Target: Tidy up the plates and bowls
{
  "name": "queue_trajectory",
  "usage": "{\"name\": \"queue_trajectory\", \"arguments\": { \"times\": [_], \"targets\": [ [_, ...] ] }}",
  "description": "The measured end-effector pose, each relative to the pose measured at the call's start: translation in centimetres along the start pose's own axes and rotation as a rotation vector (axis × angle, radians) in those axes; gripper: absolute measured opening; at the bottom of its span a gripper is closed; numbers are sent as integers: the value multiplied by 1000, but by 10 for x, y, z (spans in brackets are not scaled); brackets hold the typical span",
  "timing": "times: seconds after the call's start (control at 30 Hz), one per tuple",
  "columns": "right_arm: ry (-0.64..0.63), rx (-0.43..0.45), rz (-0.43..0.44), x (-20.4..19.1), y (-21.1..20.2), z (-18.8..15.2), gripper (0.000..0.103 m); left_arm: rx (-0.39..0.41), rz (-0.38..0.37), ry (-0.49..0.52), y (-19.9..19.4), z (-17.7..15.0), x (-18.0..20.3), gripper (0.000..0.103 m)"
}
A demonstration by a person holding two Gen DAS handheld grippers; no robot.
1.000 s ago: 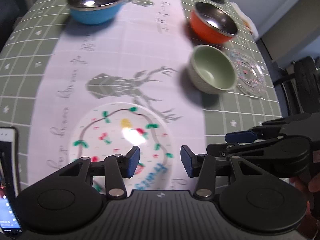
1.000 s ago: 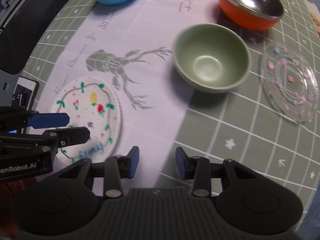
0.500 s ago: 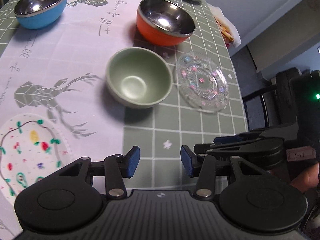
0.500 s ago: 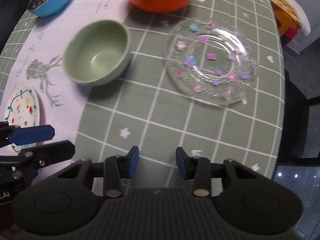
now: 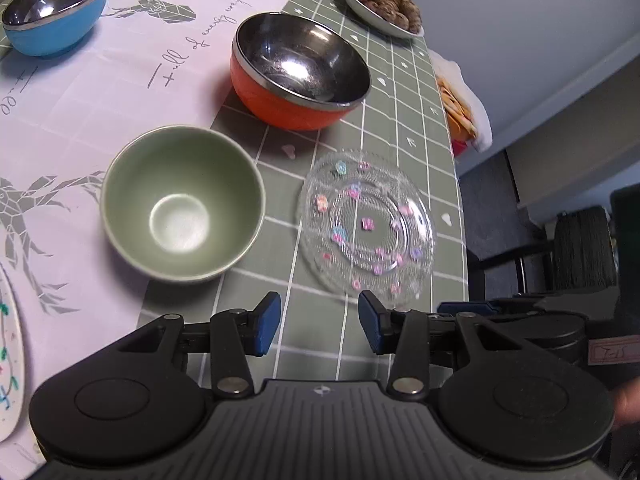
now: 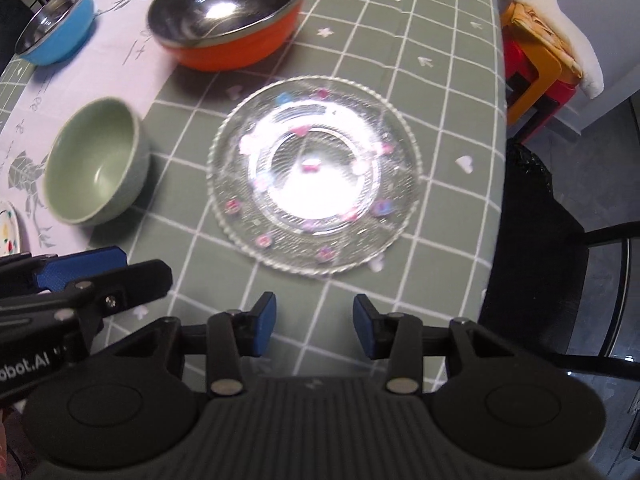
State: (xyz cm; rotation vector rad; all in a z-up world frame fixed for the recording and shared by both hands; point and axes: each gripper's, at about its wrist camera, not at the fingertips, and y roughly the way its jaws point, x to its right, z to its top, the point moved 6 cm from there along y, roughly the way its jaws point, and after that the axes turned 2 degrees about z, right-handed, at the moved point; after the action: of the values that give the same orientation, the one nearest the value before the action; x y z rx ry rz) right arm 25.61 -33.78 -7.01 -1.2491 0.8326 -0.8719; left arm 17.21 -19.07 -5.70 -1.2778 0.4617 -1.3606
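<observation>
The counter (image 5: 400, 92) in its green checked cloth carried an orange steel-lined bowl (image 5: 296, 72), then a clear glass plate (image 6: 314, 170) with a green bowl (image 5: 182, 204) just beside it. My left gripper (image 5: 319, 323) hung over the cloth before the plate, jaws closing on nothing; my right gripper (image 6: 314, 326) likewise, jaws opening, empty.
</observation>
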Motion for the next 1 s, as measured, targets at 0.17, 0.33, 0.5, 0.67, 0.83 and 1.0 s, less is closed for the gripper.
{"name": "queue_trajectory", "arguments": {
  "times": [0.17, 0.33, 0.5, 0.67, 0.83, 1.0],
  "targets": [
    [41, 21, 1, 24, 7, 18, 46, 43, 13, -37, 17, 11, 5, 50],
    [119, 57, 30, 46, 15, 37, 46, 89, 54, -15, 32, 20, 12, 50],
    [126, 59, 48, 50, 24, 53, 46, 105, 68, -7, 38, 23, 16, 45],
    [113, 55, 47, 50, 33, 62, 45, 124, 122, 12, 41, 30, 18, 45],
    [119, 61, 65, 51, 38, 63, 45, 116, 121, 21, 44, 40, 16, 44],
    [125, 75, 70, 52, 37, 63, 40, 120, 118, 30, 46, 46, 13, 41]
  ]
}}
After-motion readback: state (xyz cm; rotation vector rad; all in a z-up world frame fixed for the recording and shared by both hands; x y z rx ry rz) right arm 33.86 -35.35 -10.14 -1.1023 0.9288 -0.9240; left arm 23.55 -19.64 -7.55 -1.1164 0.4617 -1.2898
